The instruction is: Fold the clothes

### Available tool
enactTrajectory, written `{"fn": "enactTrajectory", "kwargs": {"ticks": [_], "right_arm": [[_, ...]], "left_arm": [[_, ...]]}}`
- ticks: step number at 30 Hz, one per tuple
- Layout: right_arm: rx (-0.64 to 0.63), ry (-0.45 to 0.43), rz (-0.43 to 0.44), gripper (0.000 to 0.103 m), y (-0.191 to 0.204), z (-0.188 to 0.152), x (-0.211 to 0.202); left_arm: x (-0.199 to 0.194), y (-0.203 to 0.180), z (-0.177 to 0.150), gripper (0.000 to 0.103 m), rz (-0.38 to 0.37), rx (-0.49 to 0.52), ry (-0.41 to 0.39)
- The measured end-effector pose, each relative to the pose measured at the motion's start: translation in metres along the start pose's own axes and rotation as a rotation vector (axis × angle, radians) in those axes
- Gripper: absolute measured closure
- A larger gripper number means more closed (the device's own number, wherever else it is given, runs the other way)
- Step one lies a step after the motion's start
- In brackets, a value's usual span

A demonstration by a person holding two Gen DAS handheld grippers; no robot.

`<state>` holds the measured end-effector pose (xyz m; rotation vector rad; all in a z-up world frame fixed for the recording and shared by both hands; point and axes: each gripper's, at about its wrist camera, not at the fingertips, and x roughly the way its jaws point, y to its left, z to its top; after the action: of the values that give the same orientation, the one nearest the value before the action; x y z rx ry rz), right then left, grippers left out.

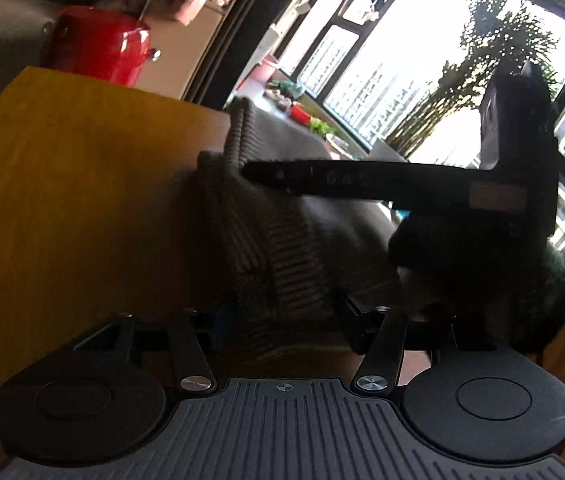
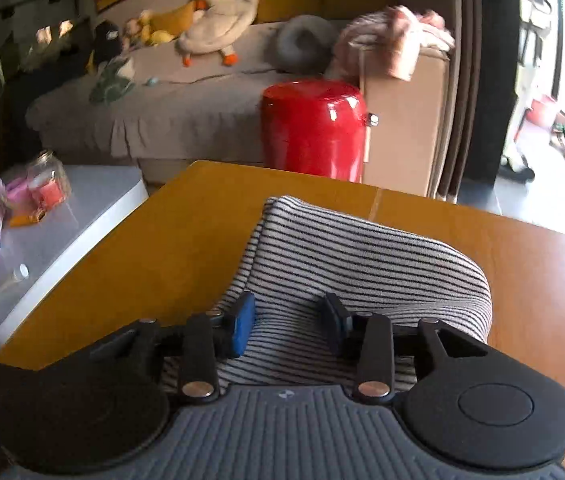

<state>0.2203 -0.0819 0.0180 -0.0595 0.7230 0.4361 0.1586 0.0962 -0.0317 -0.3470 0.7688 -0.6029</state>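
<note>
Lying folded at centre frame on wooden surface (image 2: 186,240): striped garment (image 2: 362,264). Spreading open over its near edge: right gripper (image 2: 290,324). Left gripper (image 1: 282,312) gaping likewise, gripping nothing.

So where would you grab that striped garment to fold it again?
Grip the near edge of the striped garment, coming low from the front. It lies flat, already folded, on the wooden table, and that edge sits between the open fingers of the right hand-held gripper, so probably a shallow pinch there lifts it.

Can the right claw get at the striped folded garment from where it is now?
Probably yes: the right claw is open, directly over the black-and-white striped folded garment, with nothing between them.
</note>
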Motion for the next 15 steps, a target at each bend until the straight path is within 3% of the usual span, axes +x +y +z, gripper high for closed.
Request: {"fn": "enactTrajectory", "kwargs": {"ticks": [6, 9, 15], "right_arm": [[-0.018, -0.021, 0.035, 0.064, -0.011, -0.005, -0.017], [-0.029, -0.034, 0.032, 0.056, -0.013, -0.006, -0.019], [-0.010, -0.029, 0.057, 0.053, -0.018, -0.006, -0.015]], "left_arm": [[0.003, -0.004, 0.001, 0.041, 0.000, 0.017, 0.001], [0.003, -0.007, 0.001, 0.040, 0.004, 0.022, 0.003], [-0.010, -0.014, 0.004, 0.042, 0.009, 0.043, -0.021]]}}
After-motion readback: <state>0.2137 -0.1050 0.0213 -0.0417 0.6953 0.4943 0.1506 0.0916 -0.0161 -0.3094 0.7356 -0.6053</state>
